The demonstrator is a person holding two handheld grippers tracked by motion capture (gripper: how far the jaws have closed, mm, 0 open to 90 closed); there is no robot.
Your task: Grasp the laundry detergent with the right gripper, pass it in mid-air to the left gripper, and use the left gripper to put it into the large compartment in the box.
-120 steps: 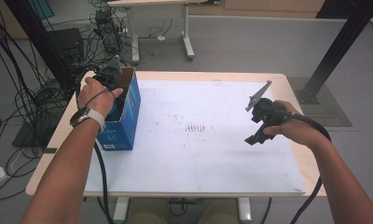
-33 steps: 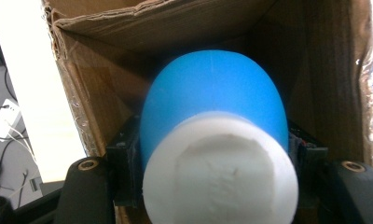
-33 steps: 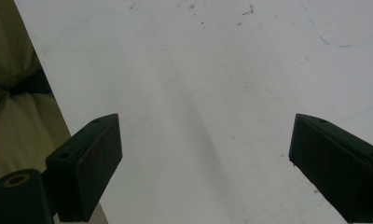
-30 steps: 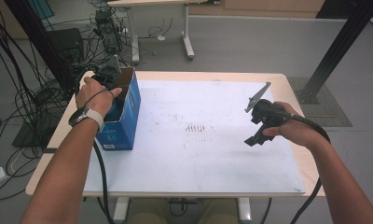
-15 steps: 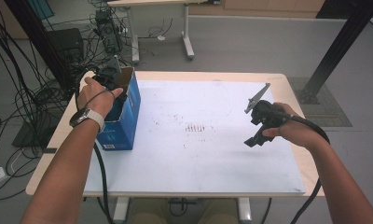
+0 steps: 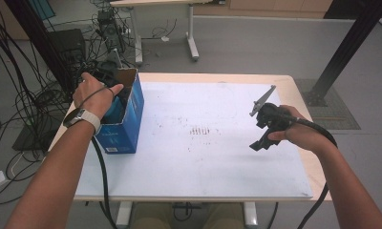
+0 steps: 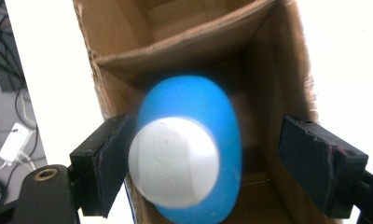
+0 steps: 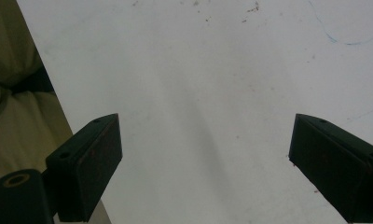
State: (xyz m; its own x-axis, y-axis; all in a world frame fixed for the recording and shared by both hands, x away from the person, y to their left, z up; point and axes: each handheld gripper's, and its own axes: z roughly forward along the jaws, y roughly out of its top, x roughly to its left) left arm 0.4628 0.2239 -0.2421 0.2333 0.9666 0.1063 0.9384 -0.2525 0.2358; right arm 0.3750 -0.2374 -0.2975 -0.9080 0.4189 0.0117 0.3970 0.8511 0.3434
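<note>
blue bottle (image 7: 194, 149) blurred, bottom cut off

A tangle of black cables (image 6: 34, 102) lies on the grey floor (image 6: 256, 47) beside the table (image 6: 294, 83)

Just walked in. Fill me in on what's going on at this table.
A person works a gripper in each hand. The left gripper reaches into an open blue cardboard box at the table's left edge, its jaws open around a blue bottle with a white cap; one jaw is at the bottle's side, the other is apart. The right gripper hangs open above the white tabletop, holding nothing.
</note>
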